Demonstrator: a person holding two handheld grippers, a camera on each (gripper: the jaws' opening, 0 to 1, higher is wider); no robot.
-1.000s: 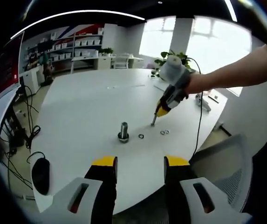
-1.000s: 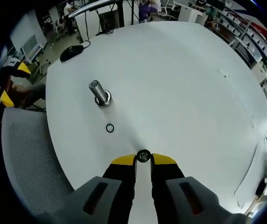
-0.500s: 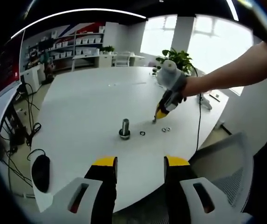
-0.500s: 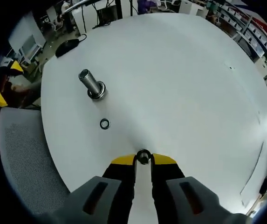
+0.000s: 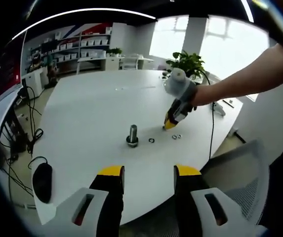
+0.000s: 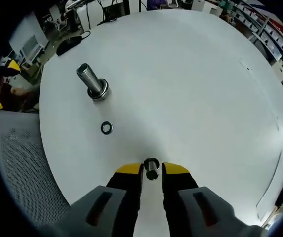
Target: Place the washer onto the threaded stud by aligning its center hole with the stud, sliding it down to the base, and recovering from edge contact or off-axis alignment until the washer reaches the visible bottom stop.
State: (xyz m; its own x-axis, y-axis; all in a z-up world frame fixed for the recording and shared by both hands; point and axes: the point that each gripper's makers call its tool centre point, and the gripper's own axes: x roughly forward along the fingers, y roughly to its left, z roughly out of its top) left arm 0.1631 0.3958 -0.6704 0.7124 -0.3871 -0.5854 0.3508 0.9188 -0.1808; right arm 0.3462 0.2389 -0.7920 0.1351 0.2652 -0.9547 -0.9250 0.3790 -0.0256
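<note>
The threaded stud [image 5: 132, 136] [image 6: 93, 84] stands upright on its round base on the white table [image 5: 92, 113]. My right gripper [image 6: 151, 170] is shut on a washer [image 6: 151, 168], pinched edge-on between the yellow fingertips, right of the stud and apart from it. In the left gripper view the right gripper [image 5: 170, 122] hangs just over the table, held by a person's arm. A loose washer [image 5: 151, 141] [image 6: 106, 128] lies flat between stud and gripper. My left gripper [image 5: 149, 173] stands open with nothing in it, back at the table's near edge.
Two more washers [image 5: 176, 136] lie beside the right gripper's tip. A black mouse [image 5: 42, 182] [image 6: 69, 43] sits at the table edge. A grey mesh chair [image 5: 240, 168] [image 6: 18, 163] stands against the table. A cable [image 5: 212, 128] runs over the far right edge.
The right gripper has risen slightly with the washer, which now shows edge-on instead of as a ring. The stud and loose washer have stayed put. The left gripper holds still.
</note>
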